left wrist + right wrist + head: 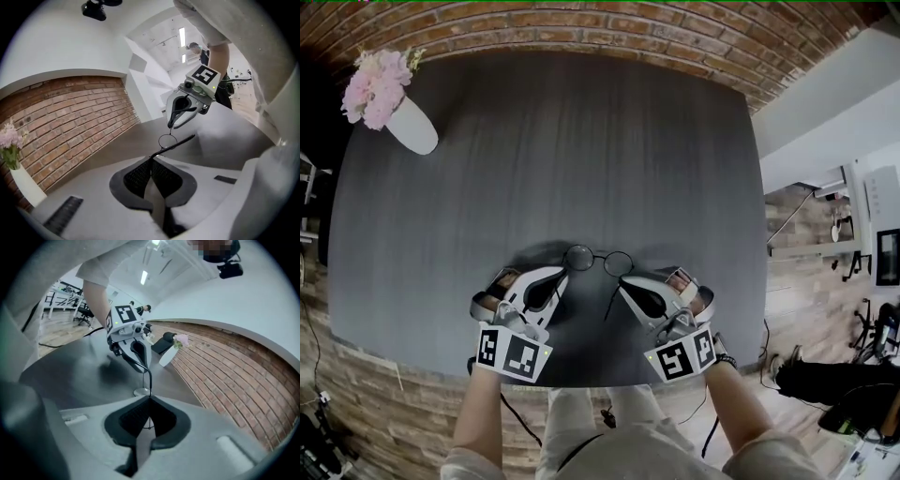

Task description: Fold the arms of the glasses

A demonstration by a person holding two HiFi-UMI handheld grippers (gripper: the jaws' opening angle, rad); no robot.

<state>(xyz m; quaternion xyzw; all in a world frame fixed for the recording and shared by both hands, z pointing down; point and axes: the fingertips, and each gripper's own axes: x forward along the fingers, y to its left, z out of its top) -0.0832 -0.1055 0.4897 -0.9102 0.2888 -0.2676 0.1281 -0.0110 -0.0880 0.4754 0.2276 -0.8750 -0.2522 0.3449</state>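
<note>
Thin black glasses [598, 258] with round lenses sit low over the dark table [562, 141], near its front edge. My left gripper [565, 274] is shut on their left end, and my right gripper [622, 279] is shut on their right end. One arm [614, 302] slants from the right end toward me. In the left gripper view the shut jaws pinch the frame; a lens [167, 140] and a straight arm [180, 142] stick out beyond them, with the right gripper [171, 125] behind. In the right gripper view a thin curved arm [149, 378] rises from the shut jaws toward the left gripper [140, 366].
A white vase with pink flowers [411, 127] lies at the table's far left corner, also seen as the vase [21, 180] in the left gripper view and the vase [168, 356] in the right gripper view. A brick wall [581, 23] borders the table's far side.
</note>
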